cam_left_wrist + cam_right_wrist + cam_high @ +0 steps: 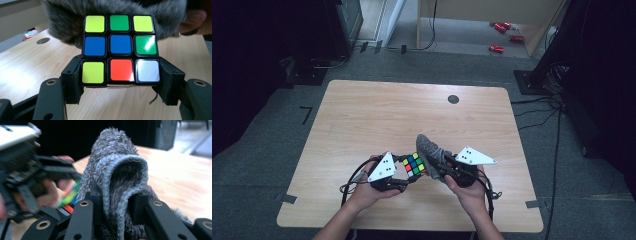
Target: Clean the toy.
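Observation:
A scrambled colour cube is clamped at its lower row between the black jaws of my left gripper, held above the table near the front edge. In the left gripper view the cube faces me with yellow, green, blue, orange and white stickers, and my left gripper is shut on it. My right gripper is shut on a grey fluffy cloth, which stands folded up from its jaws and presses against the cube's far side. The cloth rises between the right gripper's jaws, with the cube's edge at its left.
The wooden table has a dark round hole at the back right. Cables trail from both grippers over the front edge. Red objects lie on the floor beyond the table, and black stands flank it.

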A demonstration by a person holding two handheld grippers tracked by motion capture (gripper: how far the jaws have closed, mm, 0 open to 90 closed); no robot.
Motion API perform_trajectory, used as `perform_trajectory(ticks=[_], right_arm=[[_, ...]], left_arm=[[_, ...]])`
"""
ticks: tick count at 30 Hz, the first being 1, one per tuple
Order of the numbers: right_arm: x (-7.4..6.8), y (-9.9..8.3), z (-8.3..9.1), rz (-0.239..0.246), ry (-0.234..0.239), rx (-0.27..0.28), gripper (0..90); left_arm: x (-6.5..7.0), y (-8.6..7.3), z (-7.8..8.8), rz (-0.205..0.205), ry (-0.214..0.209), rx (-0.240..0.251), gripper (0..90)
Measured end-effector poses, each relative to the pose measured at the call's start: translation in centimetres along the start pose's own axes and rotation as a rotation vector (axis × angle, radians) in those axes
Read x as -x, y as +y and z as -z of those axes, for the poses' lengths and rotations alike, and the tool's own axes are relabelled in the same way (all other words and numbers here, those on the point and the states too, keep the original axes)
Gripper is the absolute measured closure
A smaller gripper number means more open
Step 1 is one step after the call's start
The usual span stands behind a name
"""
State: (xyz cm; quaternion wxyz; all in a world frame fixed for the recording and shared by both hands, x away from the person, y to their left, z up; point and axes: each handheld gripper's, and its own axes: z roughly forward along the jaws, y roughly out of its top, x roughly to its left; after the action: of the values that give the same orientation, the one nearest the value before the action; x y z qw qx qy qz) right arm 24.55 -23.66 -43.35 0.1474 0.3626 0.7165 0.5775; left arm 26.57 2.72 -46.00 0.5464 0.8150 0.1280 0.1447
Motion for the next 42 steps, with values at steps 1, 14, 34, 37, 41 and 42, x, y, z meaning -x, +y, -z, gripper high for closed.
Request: perform_trajectory(ticks=[1,14,34,37,41,42], right_arm=[[0.3,-0.2,-0.1,-0.008,-0.01,-0.015,70.6],[-1.0,0.6,0.2,0.02,0.002,0.001,70.3],[-3.2,0.7,-0.3,0.193,-0.089,-0.042,69.3],[-3.7,0.2,-1.0,0.262,-0.142,-0.078,68.6],[-4.3,-0.1,-1.5,0.34,-0.177,-0.1,68.3],[-4.5,-0.2,-1.6,0.345,-0.176,-0.105,68.2]], left_arm=[[-0.1,0.0,0.1,0.005,0.002,0.001,35.2],[0.0,0.0,0.1,0.0,-0.016,0.012,35.3],[0.1,0.5,-1.0,0.036,0.038,-0.152,35.1],[0.5,0.9,-1.5,0.002,0.079,-0.234,35.2],[0.7,1.6,-1.9,-0.005,0.103,-0.307,35.2],[0.8,1.7,-2.0,-0.011,0.105,-0.325,35.2]])
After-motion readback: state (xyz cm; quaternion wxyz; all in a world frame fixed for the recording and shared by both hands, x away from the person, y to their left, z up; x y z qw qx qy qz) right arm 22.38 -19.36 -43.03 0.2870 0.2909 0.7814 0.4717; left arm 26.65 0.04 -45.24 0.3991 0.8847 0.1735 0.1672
